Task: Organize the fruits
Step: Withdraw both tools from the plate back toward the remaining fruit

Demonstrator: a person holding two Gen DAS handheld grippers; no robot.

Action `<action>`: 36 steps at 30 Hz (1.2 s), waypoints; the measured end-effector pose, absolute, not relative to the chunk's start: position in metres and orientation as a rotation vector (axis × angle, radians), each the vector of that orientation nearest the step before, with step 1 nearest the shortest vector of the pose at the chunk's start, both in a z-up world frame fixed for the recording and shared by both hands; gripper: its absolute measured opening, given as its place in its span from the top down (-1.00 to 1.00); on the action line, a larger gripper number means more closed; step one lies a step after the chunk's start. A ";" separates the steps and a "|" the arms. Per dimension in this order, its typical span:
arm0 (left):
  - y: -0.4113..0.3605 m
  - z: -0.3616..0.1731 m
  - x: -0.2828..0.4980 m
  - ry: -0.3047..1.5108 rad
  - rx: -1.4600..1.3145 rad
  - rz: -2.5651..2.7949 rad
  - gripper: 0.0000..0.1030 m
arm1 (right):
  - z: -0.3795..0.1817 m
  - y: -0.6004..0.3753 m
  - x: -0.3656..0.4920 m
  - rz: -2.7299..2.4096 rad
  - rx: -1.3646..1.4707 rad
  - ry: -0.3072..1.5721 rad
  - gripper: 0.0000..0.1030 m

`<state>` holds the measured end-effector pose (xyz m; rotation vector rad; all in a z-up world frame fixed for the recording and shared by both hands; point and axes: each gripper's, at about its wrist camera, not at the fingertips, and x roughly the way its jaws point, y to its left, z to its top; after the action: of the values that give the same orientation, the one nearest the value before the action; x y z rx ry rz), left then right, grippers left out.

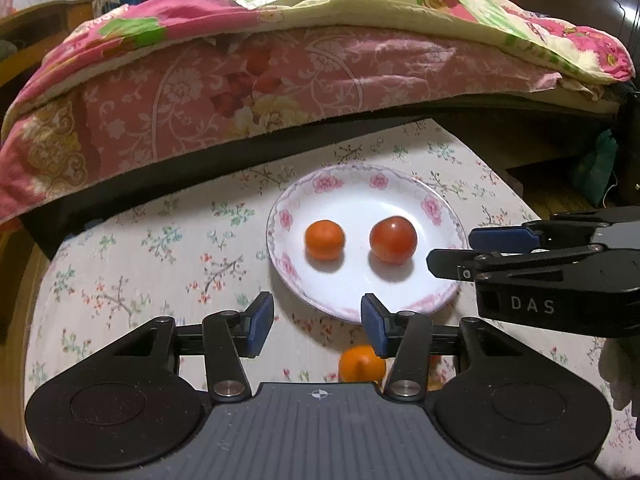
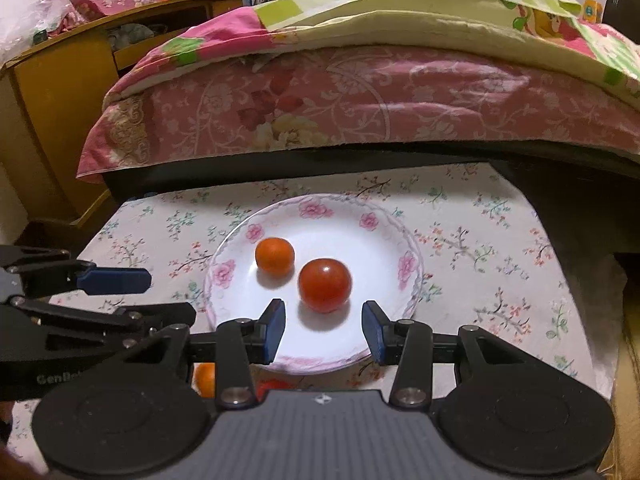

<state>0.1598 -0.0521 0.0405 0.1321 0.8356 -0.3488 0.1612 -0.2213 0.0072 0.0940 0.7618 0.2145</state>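
A white plate with pink flowers (image 1: 432, 204) (image 2: 372, 220) lies on the floral tablecloth. On it lie a small orange (image 1: 325, 239) (image 2: 275, 255) and a red tomato (image 1: 393, 240) (image 2: 325, 285), apart. My left gripper (image 1: 317, 326) is open and empty, just short of the plate's near rim. Another orange (image 1: 357, 364) (image 2: 205, 378) lies on the cloth under the left gripper. A red fruit (image 2: 273, 385) shows partly beneath my right gripper. My right gripper (image 2: 323, 330) is open and empty over the plate's near part, just short of the tomato; it also shows in the left wrist view (image 1: 452, 250).
A bed with a pink floral quilt (image 1: 248, 80) (image 2: 360, 92) overhangs the table's far edge. A wooden cabinet (image 2: 60, 92) stands at the far left. The tablecloth (image 1: 140, 248) (image 2: 500, 248) spreads to both sides of the plate.
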 end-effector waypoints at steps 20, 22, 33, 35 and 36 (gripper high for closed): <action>-0.025 0.044 0.085 0.911 0.069 -0.389 -0.12 | 0.005 -0.206 0.094 0.277 0.100 0.822 0.21; -0.022 0.042 0.077 0.917 0.083 -0.406 -0.13 | 0.003 -0.202 0.085 0.295 0.108 0.838 0.21; 0.023 0.037 0.065 0.935 0.047 -0.337 -0.16 | -0.007 -0.137 0.028 0.540 -0.042 0.870 0.21; 0.028 0.037 0.065 0.935 0.039 -0.335 -0.18 | -0.010 -0.129 0.027 0.559 -0.067 0.871 0.21; 0.029 0.036 0.065 0.936 0.037 -0.335 -0.18 | -0.012 -0.126 0.028 0.564 -0.068 0.880 0.21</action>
<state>0.0652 0.0295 0.0359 0.0371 0.9364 -0.3351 0.0281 -0.1261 -0.0120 -0.0683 0.8795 0.5643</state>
